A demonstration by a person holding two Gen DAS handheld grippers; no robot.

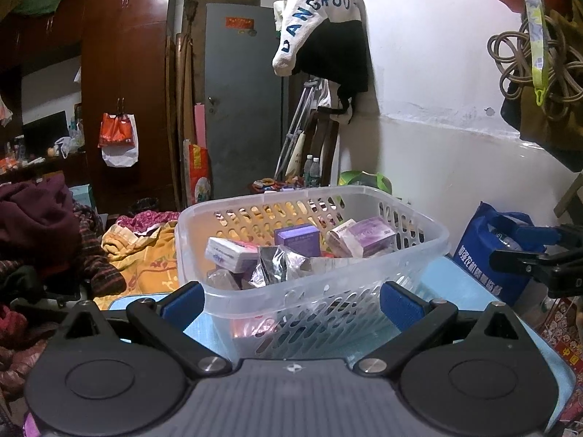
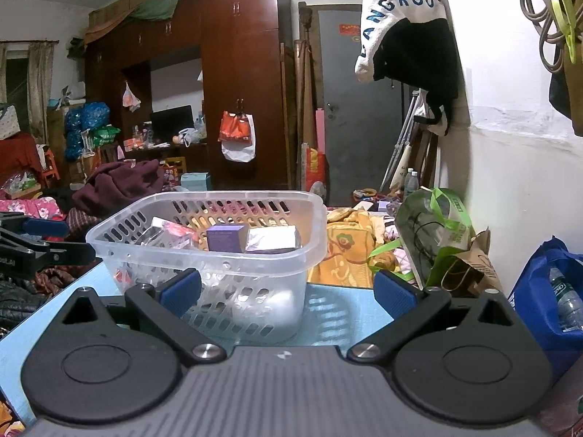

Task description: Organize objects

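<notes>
Left wrist view:
- Left hand-held gripper (image 1: 291, 300): fingers spread wide apart, nothing clamped.
- Clear plastic basket (image 1: 430, 235): straight ahead, near wall reaching in between the two blue pads (image 1: 184, 300); contact with the pads cannot be told. Resting on the light blue tabletop (image 1: 470, 284).
- Inside the basket: dark purple box (image 1: 297, 238) at centre, pale purple box (image 1: 364, 236) ahead-right, white and purple box (image 1: 229, 253) ahead-left, silver foil packet (image 1: 277, 264) nearest.
- Right hand-held gripper (image 1: 524, 245): at the far right edge, beside the basket, apart from it. Spread of its fingers cannot be told here.
- Blue bag (image 1: 488, 255): ahead-right, beyond the tabletop edge.
- Yellow patterned blanket (image 1: 145, 255): ahead-left, on the bed.

Right wrist view:
- Right hand-held gripper (image 2: 286, 287): fingers spread wide apart, nothing clamped.
- Clear plastic basket (image 2: 317, 233): ahead and left of centre, on the light blue tabletop (image 2: 339, 304). Left pad overlapping the near wall; right pad well clear of it.
- Inside: dark purple box (image 2: 224, 238) at centre, silver foil packet (image 2: 271, 238) just right of it.
- Left hand-held gripper (image 2: 47, 236): at the far left edge, fingers reaching toward the basket rim; contact cannot be told.
- Green and white bag (image 2: 437, 225): ahead-right, beyond the tabletop.
- Blue bag (image 2: 546, 291): far right, holding a plastic bottle (image 2: 566, 298).
</notes>
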